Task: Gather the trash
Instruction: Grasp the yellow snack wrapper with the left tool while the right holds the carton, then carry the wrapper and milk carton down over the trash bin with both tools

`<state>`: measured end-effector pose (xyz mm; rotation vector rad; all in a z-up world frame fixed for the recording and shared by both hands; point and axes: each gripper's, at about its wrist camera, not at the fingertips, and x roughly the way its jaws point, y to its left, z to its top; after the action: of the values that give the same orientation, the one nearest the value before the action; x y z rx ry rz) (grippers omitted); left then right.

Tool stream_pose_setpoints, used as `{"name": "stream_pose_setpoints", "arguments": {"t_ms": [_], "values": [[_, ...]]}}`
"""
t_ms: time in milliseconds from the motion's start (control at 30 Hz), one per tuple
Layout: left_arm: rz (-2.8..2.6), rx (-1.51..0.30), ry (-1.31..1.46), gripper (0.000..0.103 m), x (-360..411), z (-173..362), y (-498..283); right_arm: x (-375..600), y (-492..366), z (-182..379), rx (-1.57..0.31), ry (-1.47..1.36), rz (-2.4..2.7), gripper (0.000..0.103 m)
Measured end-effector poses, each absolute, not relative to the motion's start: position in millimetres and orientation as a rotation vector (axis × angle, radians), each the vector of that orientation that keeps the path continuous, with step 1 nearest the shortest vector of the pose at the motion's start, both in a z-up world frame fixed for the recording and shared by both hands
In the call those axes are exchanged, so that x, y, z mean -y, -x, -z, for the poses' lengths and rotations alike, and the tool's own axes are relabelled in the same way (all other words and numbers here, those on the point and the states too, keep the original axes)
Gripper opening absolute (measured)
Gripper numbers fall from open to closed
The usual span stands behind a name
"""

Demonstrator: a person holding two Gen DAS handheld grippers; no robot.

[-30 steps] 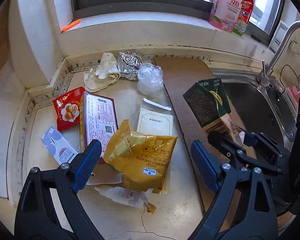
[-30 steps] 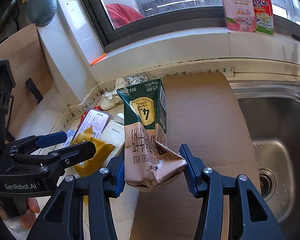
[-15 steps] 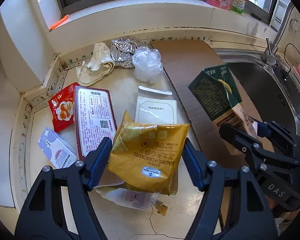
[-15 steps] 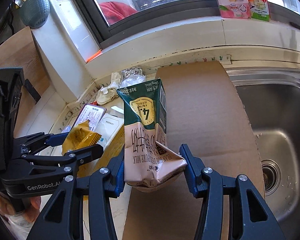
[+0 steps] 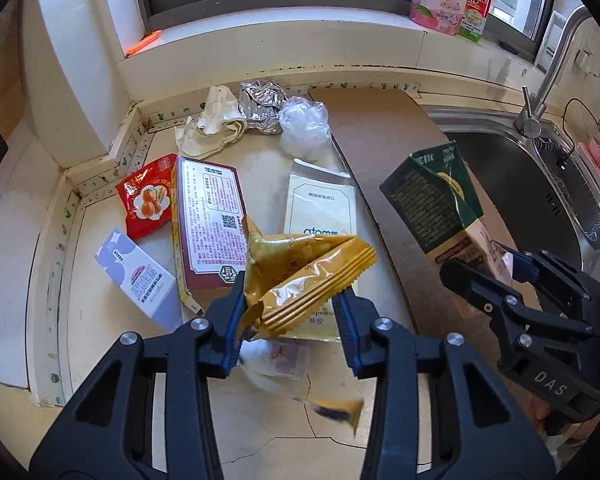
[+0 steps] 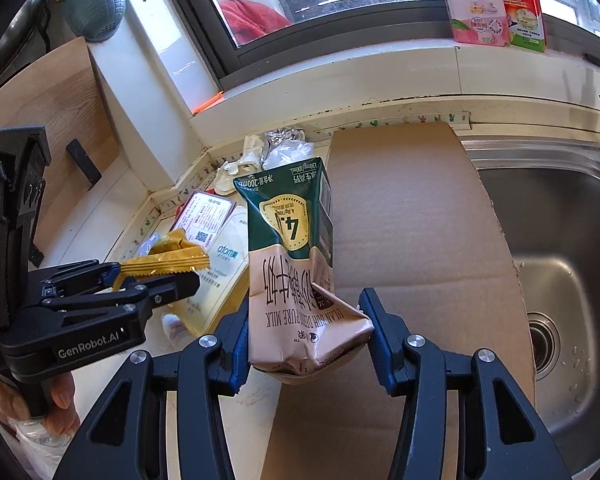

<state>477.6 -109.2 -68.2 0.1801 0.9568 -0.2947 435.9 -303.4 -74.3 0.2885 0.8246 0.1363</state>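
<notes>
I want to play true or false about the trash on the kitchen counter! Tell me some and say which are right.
1. The left gripper squeezes a yellow snack bag. True.
2. The right gripper holds a red packet. False: it holds a milk carton.
3. The red egg packet lies on the counter. True.
4. The foil ball sits in the sink. False: it is on the counter by the wall.
5. Cardboard lies beside the sink. True.
</notes>
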Motion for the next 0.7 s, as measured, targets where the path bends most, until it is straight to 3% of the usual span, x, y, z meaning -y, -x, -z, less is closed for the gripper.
{"name": "stream_pose_setpoints", "arguments": {"t_ms": [300,700], "values": [[0.297,-0.918,-0.143,0.03,87.7,38.3,-404.8,297.9,-375.2,48.9,-0.808,-0.306,-0.184,0.049],[0.371,-0.912,-0.108,0.028,68.3,28.6,-234.5,276.7,-209.9,32.9,-0.805,-0.293,-0.282,0.049]]}}
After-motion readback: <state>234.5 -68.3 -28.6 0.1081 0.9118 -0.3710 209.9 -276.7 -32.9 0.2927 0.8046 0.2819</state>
